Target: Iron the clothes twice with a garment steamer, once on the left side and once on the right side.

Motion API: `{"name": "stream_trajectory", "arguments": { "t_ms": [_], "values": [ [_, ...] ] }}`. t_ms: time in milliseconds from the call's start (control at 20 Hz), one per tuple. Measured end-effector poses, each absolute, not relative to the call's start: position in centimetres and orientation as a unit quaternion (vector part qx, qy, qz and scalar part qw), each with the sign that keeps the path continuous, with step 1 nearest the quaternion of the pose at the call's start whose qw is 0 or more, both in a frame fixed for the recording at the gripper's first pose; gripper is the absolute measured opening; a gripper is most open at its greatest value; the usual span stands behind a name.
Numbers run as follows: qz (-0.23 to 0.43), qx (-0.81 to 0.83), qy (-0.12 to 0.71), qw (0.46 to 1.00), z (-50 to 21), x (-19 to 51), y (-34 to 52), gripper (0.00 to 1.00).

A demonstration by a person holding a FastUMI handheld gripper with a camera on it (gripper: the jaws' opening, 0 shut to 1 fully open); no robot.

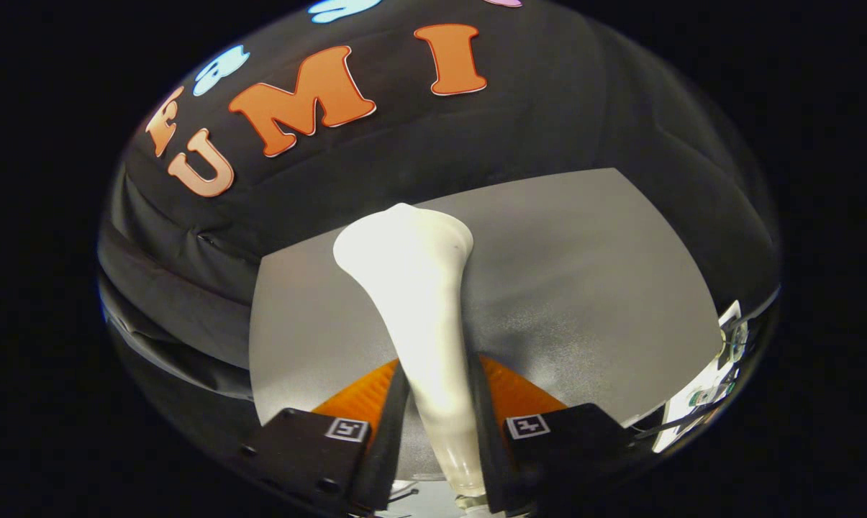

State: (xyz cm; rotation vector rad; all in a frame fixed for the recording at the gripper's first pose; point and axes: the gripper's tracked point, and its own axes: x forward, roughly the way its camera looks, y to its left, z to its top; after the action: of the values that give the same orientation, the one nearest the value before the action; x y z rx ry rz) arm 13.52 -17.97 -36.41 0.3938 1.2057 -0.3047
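Note:
A white garment steamer (pixel 419 302) stands between my fingers, its slim handle pinched from both sides and its wider head (pixel 404 241) reaching up and away beyond them. My gripper (pixel 437 417) is shut on that handle. Behind the steamer lies a flat grey surface (pixel 584 288), tilted in this view, with the steamer's shadow on it. No garment can be made out on the grey surface.
The black cloth wall (pixel 548 108) rises behind the grey surface and wraps round its left side (pixel 181 302). Beyond the right-hand finger, past the surface's edge, lies a white object with small electronics and wires (pixel 714 374).

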Motion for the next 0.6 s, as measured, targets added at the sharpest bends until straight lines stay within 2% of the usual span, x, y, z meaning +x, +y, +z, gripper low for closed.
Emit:
{"name": "stream_trajectory", "arguments": {
  "t_ms": [150,400,500,550,600],
  "values": [
    [-0.143,0.181,0.560,0.795,-36.60,13.76,-18.08,0.53],
    [-0.114,0.150,0.576,0.795,-36.84,13.08,-18.36,0.39],
    [-0.119,0.149,0.565,0.803,-36.50,13.18,-18.53,0.39],
    [-0.115,0.141,0.558,0.810,-36.63,13.14,-18.57,0.34],
    [-0.117,0.138,0.550,0.815,-36.48,13.20,-18.51,0.34]
  ]
}}
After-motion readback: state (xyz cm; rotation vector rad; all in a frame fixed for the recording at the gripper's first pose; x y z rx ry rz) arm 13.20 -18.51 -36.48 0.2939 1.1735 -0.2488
